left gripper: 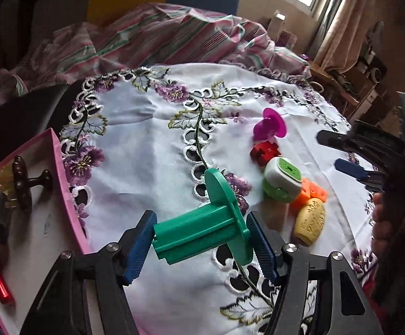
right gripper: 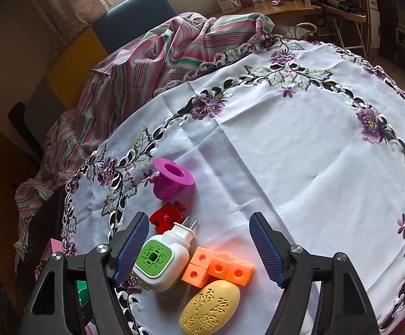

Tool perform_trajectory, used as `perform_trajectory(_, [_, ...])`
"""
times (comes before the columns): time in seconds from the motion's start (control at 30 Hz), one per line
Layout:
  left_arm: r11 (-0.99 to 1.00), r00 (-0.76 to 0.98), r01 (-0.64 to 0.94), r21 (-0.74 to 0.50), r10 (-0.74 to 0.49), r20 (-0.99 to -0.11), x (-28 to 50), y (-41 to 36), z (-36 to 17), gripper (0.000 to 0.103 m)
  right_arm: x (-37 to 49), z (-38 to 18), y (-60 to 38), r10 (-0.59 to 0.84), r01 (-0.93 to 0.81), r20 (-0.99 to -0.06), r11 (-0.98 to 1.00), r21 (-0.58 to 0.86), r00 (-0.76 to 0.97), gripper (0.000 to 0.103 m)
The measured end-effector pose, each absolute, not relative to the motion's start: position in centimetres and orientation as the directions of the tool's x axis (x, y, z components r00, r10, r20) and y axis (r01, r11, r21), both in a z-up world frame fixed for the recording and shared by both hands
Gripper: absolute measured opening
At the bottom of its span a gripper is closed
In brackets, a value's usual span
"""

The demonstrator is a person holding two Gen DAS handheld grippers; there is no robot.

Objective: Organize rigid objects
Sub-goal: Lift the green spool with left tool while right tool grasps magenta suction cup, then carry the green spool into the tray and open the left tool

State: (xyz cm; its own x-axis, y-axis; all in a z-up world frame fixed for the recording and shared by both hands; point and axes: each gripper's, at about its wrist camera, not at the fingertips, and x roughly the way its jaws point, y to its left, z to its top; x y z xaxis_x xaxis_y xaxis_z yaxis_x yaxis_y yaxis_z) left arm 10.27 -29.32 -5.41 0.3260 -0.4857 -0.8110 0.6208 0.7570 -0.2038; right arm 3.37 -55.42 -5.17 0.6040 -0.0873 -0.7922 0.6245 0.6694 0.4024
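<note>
Your left hand-held gripper (left gripper: 202,244) clamps one green spool (left gripper: 202,223). Your right hand-held gripper (right gripper: 199,248) is spread wide above five items on the surface (right gripper: 300,153): one purple spool (right gripper: 171,178), one red block (right gripper: 166,216), one plug-in unit (right gripper: 162,259), one orange cube cluster (right gripper: 219,266), one yellow oval (right gripper: 209,307).

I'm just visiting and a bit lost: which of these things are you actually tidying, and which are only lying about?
Part of the job:
green spool, held in the left gripper
pink box
magenta spool
red puzzle piece
plug-in device
orange cubes
yellow oval

Just lying about:
striped cloth
embroidered tablecloth
blue chair

A green spool (left gripper: 202,229) sits between blue pads (left gripper: 139,247). The white tablecloth (right gripper: 286,153) carries purple embroidered flowers. The box (left gripper: 60,173) is pink-rimmed, the bedsheet (right gripper: 135,64) pink-and-green striped.
</note>
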Motion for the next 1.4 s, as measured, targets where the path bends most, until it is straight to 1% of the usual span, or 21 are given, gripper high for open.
perform_trajectory(0.1, [0.744, 0.314, 0.628, -0.229, -0.511, -0.8, 9.6, -28.1, -4.7, 0.067, 4.3, -5.1, -54.9, -0.058, 0.6, -0.794, 0.688, 0.408, 0.606, 0.076])
perform_trajectory(0.2, [0.735, 0.318, 0.637, -0.234, -0.527, -0.788, 8.9, -27.2, -4.1, 0.067, 6.7, -4.8, -54.5, -0.074, 0.558, -0.807, 0.76, 0.335, 0.586, 0.077])
perform_trajectory(0.3, [0.728, 0.305, 0.633, -0.263, -0.547, -0.78, 8.5, -26.3, -3.6, 0.067, 9.4, -4.9, -54.7, -0.09, 0.548, -0.829, 0.789, 0.279, 0.552, 0.078])
perform_trajectory(0.37, [0.726, 0.303, 0.63, -0.275, -0.556, -0.774, 8.3, -25.8, -3.3, 0.067, 11.2, -5.0, -54.5, -0.14, 0.533, -0.834, 0.821, 0.204, 0.534, 0.079])
perform_trajectory(0.5, [0.726, 0.299, 0.625, -0.288, -0.563, -0.77, 8.0, -24.6, -2.9, 0.067, 14.5, -5.9, -53.2, -0.189, 0.432, -0.863, 0.901, 0.037, 0.469, 0.08])
perform_trajectory(0.57, [0.728, 0.294, 0.617, -0.297, -0.564, -0.772, 8.1, -24.2, -3.0, 0.067, 16.0, -7.3, -52.5, -0.225, 0.38, -0.884, 0.923, -0.059, 0.41, 0.08])
perform_trajectory(0.63, [0.736, 0.294, 0.605, -0.305, -0.562, -0.773, 8.3, -23.8, -3.1, 0.067, 16.8, -8.9, -52.3, -0.246, 0.354, -0.904, 0.928, -0.116, 0.35, 0.078])
perform_trajectory(0.67, [0.739, 0.291, 0.599, -0.309, -0.56, -0.775, 8.4, -23.7, -3.2, 0.067, 17.1, -9.8, -52.3, -0.229, 0.34, -0.914, 0.934, -0.11, 0.335, 0.061])
perform_trajectory(0.7, [0.741, 0.291, 0.596, -0.31, -0.559, -0.776, 8.4, -23.5, -3.3, 0.067, 17.1, -10.2, -52.5, -0.229, 0.35, -0.915, 0.931, -0.106, 0.333, 0.051])
perform_trajectory(0.8, [0.749, 0.303, 0.589, -0.302, -0.551, -0.777, 8.4, -22.8, -3.2, 0.067, 16.2, -9.6, -53.3, -0.183, 0.391, -0.898, 0.92, -0.013, 0.401, 0.048])
perform_trajectory(0.87, [0.754, 0.307, 0.582, -0.304, -0.55, -0.777, 8.4, -22.4, -3.1, 0.067, 15.4, -8.6, -53.3, -0.192, 0.399, -0.88, 0.917, -0.003, 0.435, 0.042])
perform_trajectory(0.93, [0.756, 0.313, 0.577, -0.308, -0.553, -0.772, 8.3, -22.1, -2.9, 0.067, 14.7, -7.6, -53.2, -0.16, 0.388, -0.871, 0.921, 0.038, 0.464, 0.042])
perform_trajectory(1.03, [0.759, 0.324, 0.572, -0.31, -0.557, -0.765, 8.1, -21.6, -2.7, 0.067, 13.9, -5.9, -51.8, -0.142, 0.356, -0.855, 0.933, 0.053, 0.5, 0.042])
perform_trajectory(1.2, [0.769, 0.339, 0.564, -0.301, -0.548, -0.765, 7.6, -20.6, -2.6, 0.067, 12.2, -3.5, -48.0, -0.063, 0.283, -0.823, 0.951, 0.121, 0.564, 0.042])
perform_trajectory(1.33, [0.786, 0.358, 0.544, -0.293, -0.534, -0.766, 7.1, -18.9, -2.5, 0.067, 11.0, -3.2, -44.3, 0.015, 0.222, -0.809, 0.959, 0.179, 0.587, 0.042])
perform_trajectory(1.4, [0.799, 0.373, 0.528, -0.287, -0.522, -0.767, 6.9, -17.7, -2.5, 0.067, 10.5, -3.5, -41.8, 0.04, 0.175, -0.809, 0.969, 0.175, 0.586, 0.042])
